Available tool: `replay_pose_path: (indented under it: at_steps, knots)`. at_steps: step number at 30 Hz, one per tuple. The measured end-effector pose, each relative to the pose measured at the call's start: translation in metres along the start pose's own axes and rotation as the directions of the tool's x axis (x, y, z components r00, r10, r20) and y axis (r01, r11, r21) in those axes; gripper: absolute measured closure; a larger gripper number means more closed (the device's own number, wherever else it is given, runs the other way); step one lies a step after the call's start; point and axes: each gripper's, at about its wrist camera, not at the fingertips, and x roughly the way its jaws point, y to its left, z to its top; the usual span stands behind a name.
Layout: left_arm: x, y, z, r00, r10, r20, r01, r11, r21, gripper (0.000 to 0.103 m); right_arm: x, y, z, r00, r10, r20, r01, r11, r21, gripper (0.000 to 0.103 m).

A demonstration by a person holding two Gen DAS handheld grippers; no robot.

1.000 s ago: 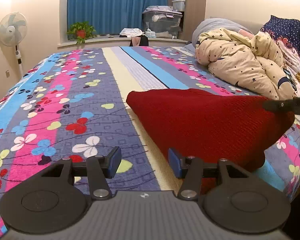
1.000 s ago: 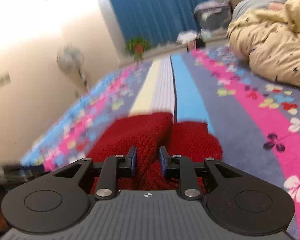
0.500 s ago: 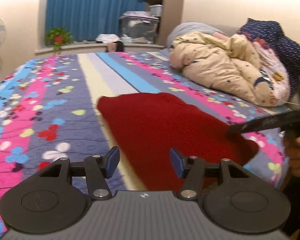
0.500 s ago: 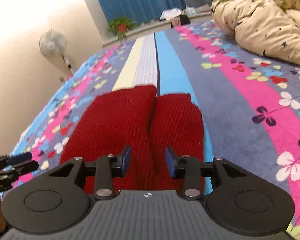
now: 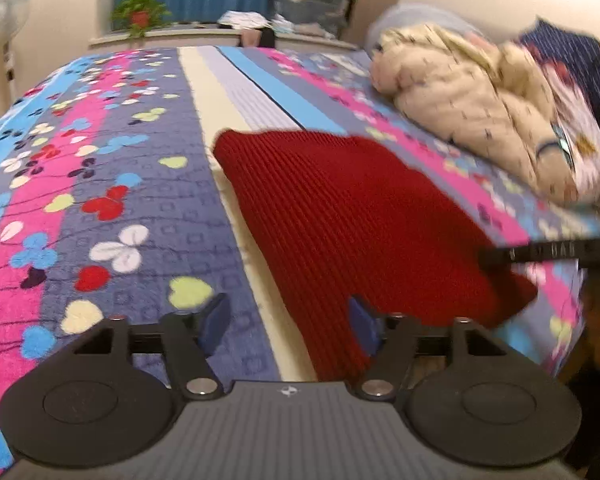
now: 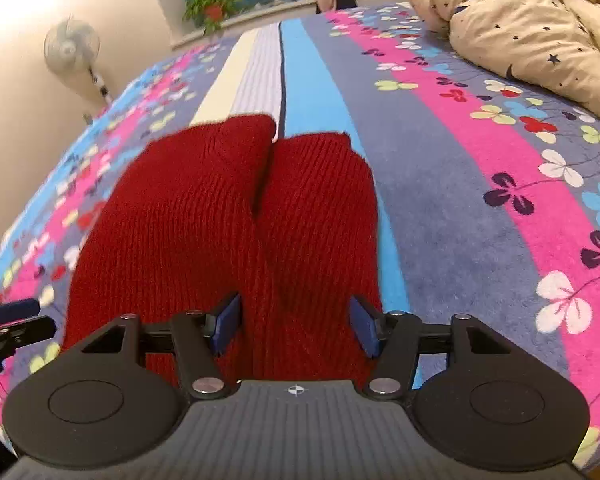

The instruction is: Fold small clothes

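The red knit (image 6: 228, 216) is lying folded in 2 panels near the bed (image 6: 460, 184) edge. Both grippers, left (image 5: 288, 320) and right (image 6: 294, 324), are hovering spread apart, gripping nothing, seemingly lining up another fold.

knit garment (image 6: 236, 220) on bedspread (image 6: 460, 184), duvet (image 6: 540, 32) behind

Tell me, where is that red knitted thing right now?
The red knitted garment lies flat on the flowered bedspread near the bed's front edge, just ahead of the open right tool, well short of the beige quilt.
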Motion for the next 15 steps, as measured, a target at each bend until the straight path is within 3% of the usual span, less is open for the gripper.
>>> replay_pose_path:
  at_steps: [2, 8, 9, 11, 15]
  knots:
    - [-0.002, 0.004, 0.013, 0.999, 0.036, 0.011, -0.036, 0.999, -0.039, 0.018, 0.002, -0.002, 0.003, 1.0, -0.005, 0.003, 0.005, 1.0, 0.025, 0.034]
    - [0.019, 0.013, 0.05, 0.999, 0.042, -0.005, -0.042, 0.988, -0.151, 0.017, 0.022, -0.006, 0.006, 0.998, -0.023, -0.058, 0.027, 0.997, 0.072, 0.023]
    - [0.028, 0.015, 0.055, 0.999, 0.027, -0.02, -0.03, 0.984, -0.176, 0.016, 0.023, -0.006, 0.006, 0.998, -0.023, -0.061, 0.028, 0.997, 0.076, 0.022]
    - [0.049, 0.02, 0.062, 0.998, -0.023, -0.059, 0.008, 0.97, -0.244, 0.002, 0.026, -0.005, 0.006, 0.998, -0.027, -0.065, 0.031, 0.997, 0.075, 0.019]
    - [0.095, 0.037, 0.065, 0.987, -0.109, -0.117, 0.056, 0.92, -0.389, 0.001, 0.032, -0.006, 0.004, 0.997, -0.027, -0.075, 0.032, 0.997, 0.069, 0.016]
